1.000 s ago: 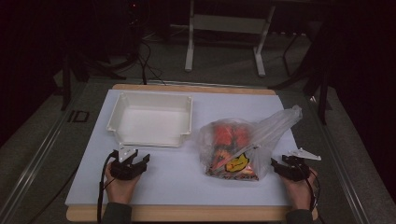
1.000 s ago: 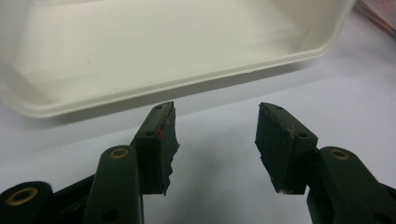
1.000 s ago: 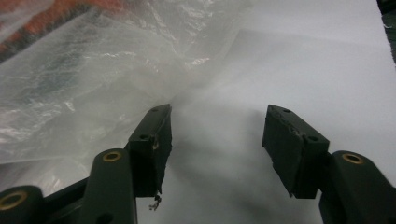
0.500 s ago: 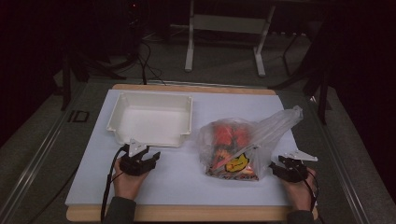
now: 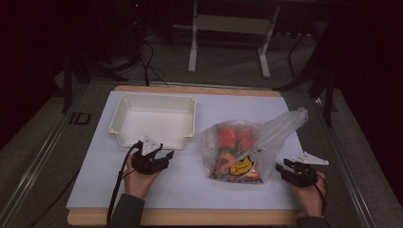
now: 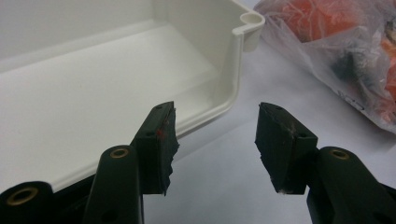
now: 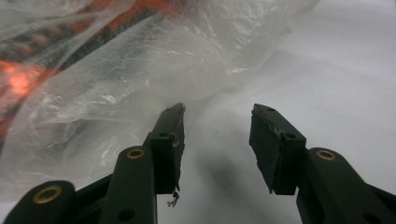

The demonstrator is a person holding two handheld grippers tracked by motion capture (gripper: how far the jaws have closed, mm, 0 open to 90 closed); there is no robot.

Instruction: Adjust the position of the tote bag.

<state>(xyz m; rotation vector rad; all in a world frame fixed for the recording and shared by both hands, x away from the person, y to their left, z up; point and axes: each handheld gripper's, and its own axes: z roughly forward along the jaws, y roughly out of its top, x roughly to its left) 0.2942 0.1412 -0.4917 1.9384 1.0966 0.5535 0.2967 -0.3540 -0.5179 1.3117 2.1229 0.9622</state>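
Bulging with orange packets, the clear plastic bag (image 5: 247, 152) lies crumpled beside the empty, part-open right gripper (image 5: 283, 167).

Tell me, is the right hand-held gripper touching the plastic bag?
Apart. The right gripper view shows the hand-held gripper open, with the bag just beyond.

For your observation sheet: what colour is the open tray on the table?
The tray is plain white, inside and out; the high view shows it best.
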